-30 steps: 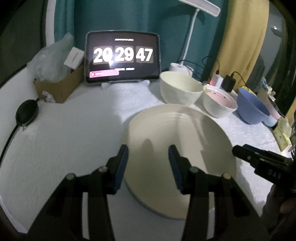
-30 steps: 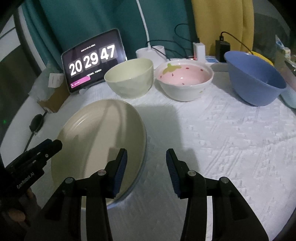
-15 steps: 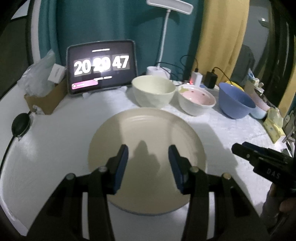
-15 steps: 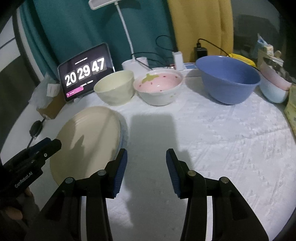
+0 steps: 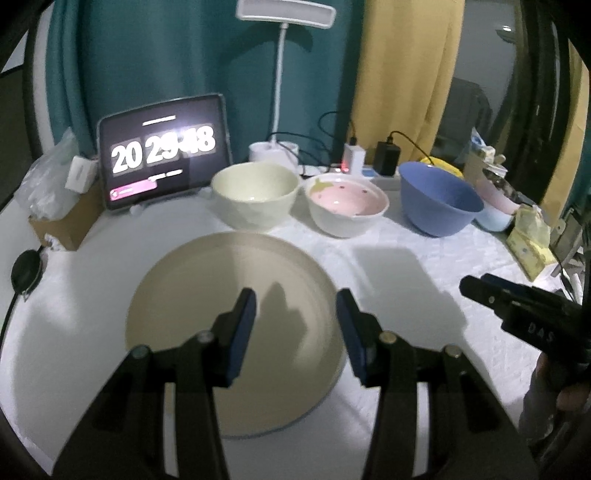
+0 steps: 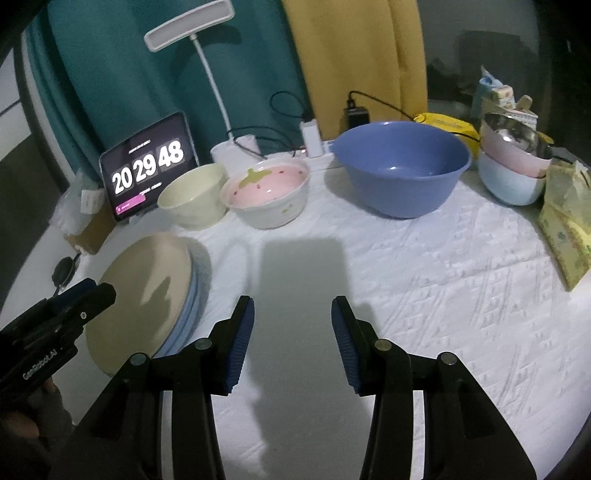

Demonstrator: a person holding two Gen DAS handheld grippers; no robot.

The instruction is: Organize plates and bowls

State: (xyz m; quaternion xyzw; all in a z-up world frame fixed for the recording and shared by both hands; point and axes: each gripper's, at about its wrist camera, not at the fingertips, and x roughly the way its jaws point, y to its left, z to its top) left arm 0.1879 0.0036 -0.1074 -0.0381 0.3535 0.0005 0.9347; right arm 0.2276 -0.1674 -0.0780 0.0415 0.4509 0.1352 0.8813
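So, nearest first: left gripper [image 5: 295,325] hangs over the beige plate [image 5: 229,295], jaws partly open, nothing between the pads, not touching the plate. Right gripper [image 6: 291,325] is over bare white tablecloth [image 6: 424,277], jaws likewise partly apart and empty.

The beige plate lies flat on the cloth at the left. In the right wrist view a pale blue rim shows under its edge, so it looks like it sits on a blue plate [image 6: 192,295], a stack of at least two; exact count can't be told. Judged: the plate stacking looks done or nearly so.

Farther back, a row of bowls, each standing apart on the cloth: cream bowl [image 5: 255,199], strawberry-pattern pink bowl [image 5: 347,206], big blue bowl [image 6: 402,170]. None is nested, so that part looks left to do. At the far right a small stack is already nested: pale blue bowl [image 6: 509,181] with a pink one and a metal one inside.

Behind all that: tablet clock [image 5: 162,151], desk lamp [image 5: 284,14], chargers, a cardboard box [image 5: 62,221] at the left.

Judged overall: about midway, with three loose bowls to gather, and either gripper free to take one.
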